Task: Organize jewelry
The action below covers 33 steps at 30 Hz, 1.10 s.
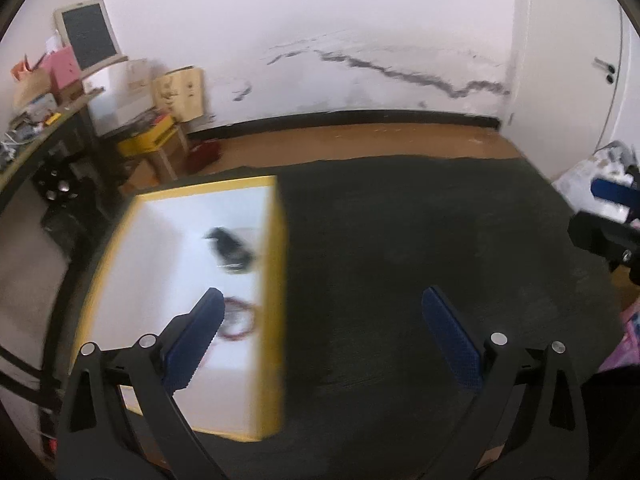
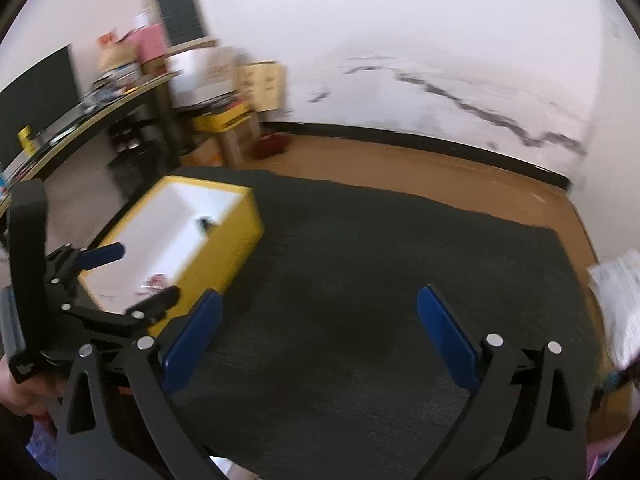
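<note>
Right gripper [image 2: 318,322]: jaws spread wide, nothing between, over bare dark mat [image 2: 360,260]. Left gripper [image 1: 322,326]: jaws likewise released, empty, partly over yellow box [image 1: 276,280]. Jewelry in box's white interior: red bracelet [image 1: 239,318] near front, beside left finger; dark blurred piece [image 1: 230,249] further back. Judgement: both already dropped in box, so grippers empty, clear of it. Mat free of jewelry; task likely near done. Frames motion-blurred.

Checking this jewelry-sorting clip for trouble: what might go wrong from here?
1. The left tool hangs open over the yellow box's rim; lowering it could knock the box.
2. The red bracelet and dark piece are blurred, so a grasp may miss.
3. The left tool sits close beside the right tool; they might collide.
</note>
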Motion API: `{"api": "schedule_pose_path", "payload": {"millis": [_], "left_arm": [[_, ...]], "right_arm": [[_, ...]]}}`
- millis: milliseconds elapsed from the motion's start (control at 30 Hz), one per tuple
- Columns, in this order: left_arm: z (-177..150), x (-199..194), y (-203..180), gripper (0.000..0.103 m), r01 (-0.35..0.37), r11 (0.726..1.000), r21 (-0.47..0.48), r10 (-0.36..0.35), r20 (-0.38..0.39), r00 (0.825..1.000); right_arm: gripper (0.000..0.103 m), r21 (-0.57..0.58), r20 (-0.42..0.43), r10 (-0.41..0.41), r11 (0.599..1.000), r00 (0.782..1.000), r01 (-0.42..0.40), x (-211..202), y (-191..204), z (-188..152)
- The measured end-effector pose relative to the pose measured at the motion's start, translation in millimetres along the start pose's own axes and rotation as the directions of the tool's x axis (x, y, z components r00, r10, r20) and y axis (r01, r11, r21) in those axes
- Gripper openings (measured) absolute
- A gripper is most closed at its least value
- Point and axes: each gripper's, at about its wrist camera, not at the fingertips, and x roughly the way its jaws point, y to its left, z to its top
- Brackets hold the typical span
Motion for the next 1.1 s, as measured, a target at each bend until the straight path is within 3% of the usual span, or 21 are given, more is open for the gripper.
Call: {"api": "schedule_pose_path", "payload": {"millis": [167, 333, 467, 533, 733, 1100], "left_arm": [[-12, 25, -50, 0.096, 0.090, 0.995, -0.040, -0.091, -0.009, 0.996], [-38, 50, -82, 0.096, 0.098, 0.995, 0.004, -0.098, -0.001, 0.995], [-50, 69, -87, 0.096, 0.107, 0.994, -0.017, -0.107, -0.029, 0.994], [-46, 76, -87, 0.096, 0.127, 0.991, -0.034, -0.129, -0.048, 0.991], [-43, 75, -89, 0.096, 0.112, 0.994, -0.016, -0.112, 0.011, 0.994], [-49, 79, -76, 0.096, 0.096, 0.995, -0.039, -0.096, 0.007, 0.995]], "right_arm": [[0.095, 0.091, 0.003, -0.108, 0.990, 0.994, 0.107, -1, -75, -42], [0.095, 0.155, 0.013, -0.195, 0.969, 0.981, 0.190, 14, -123, -87], [0.095, 0.161, 0.042, -0.240, 0.960, 0.970, 0.230, 27, -135, -98], [0.095, 0.199, 0.022, -0.209, 0.959, 0.978, 0.200, 36, -144, -102], [0.095, 0.222, 0.005, -0.196, 0.956, 0.981, 0.190, 49, -148, -105], [0.095, 0.134, 0.022, -0.215, 0.968, 0.976, 0.210, 55, -125, -107]]}}
